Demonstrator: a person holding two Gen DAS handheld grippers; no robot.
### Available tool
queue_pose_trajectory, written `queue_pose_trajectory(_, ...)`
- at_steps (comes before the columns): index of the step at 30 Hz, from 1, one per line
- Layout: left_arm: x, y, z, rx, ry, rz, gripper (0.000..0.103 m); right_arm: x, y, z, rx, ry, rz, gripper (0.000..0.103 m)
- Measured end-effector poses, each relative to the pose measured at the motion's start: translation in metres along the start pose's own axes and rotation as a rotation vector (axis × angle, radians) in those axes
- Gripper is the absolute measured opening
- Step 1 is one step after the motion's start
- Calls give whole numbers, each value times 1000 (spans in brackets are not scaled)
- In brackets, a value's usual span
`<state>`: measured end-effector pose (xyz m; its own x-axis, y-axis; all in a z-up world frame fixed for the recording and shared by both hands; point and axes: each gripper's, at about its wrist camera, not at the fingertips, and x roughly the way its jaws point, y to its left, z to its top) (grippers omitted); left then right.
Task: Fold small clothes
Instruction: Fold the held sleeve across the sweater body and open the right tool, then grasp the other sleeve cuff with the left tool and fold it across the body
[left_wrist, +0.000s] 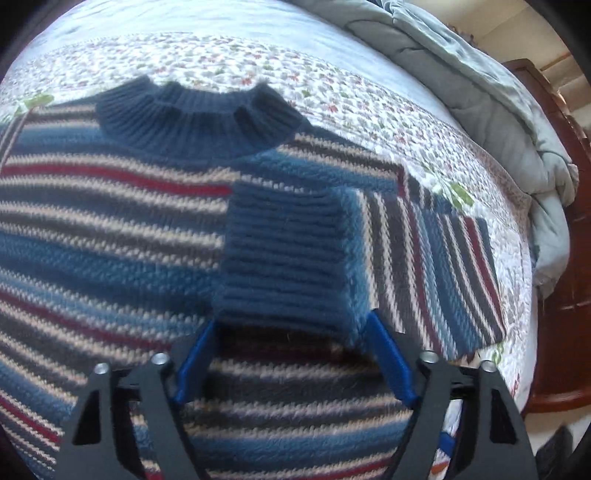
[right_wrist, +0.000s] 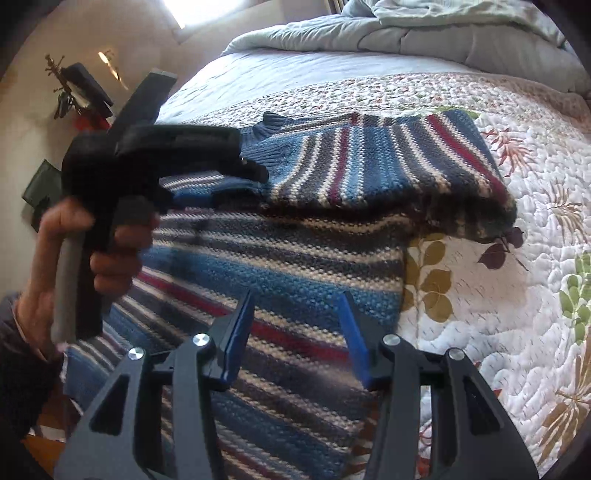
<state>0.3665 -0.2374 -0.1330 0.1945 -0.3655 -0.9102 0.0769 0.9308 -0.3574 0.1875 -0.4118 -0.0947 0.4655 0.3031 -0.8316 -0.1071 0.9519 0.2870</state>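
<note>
A striped knit sweater (left_wrist: 110, 229) in blue, grey, cream and red lies flat on the floral quilt (left_wrist: 332, 92), its navy ribbed collar (left_wrist: 199, 114) at the far side. One sleeve is folded across the chest and ends in a navy ribbed cuff (left_wrist: 288, 258). My left gripper (left_wrist: 291, 321) is open, its blue fingertips (left_wrist: 375, 321) standing at either side of the cuff's near edge. In the right wrist view the sweater (right_wrist: 295, 251) fills the middle, with the folded sleeve (right_wrist: 369, 158) behind. My right gripper (right_wrist: 297, 306) hangs open over the sweater's body with nothing between its fingers.
A person's hand (right_wrist: 110, 266) holds the left gripper (right_wrist: 199, 199) at the left of the right wrist view. A bunched grey duvet (left_wrist: 480, 92) lies at the far side of the bed. The dark wooden bed frame (left_wrist: 561, 258) runs along the right edge.
</note>
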Motion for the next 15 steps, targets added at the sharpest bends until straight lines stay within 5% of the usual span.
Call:
queue_pose_trajectory(2,1,0,4,-14,-15,-5,28,0,-2,-6,-5,1,-6,48)
queue_pose_trajectory(5,-5,4,8,-58,-36,-38,9,-3,-9,-13,5,-1,-22,49)
queue_pose_trajectory(9,-38,11,14,-62,-142,-57,8,-10,-19,-19,36,-18,-35,49)
queue_pose_trajectory(15,-112,51,40,-15,-339,51,8,-15,-26,-11,64,-46,-108,53)
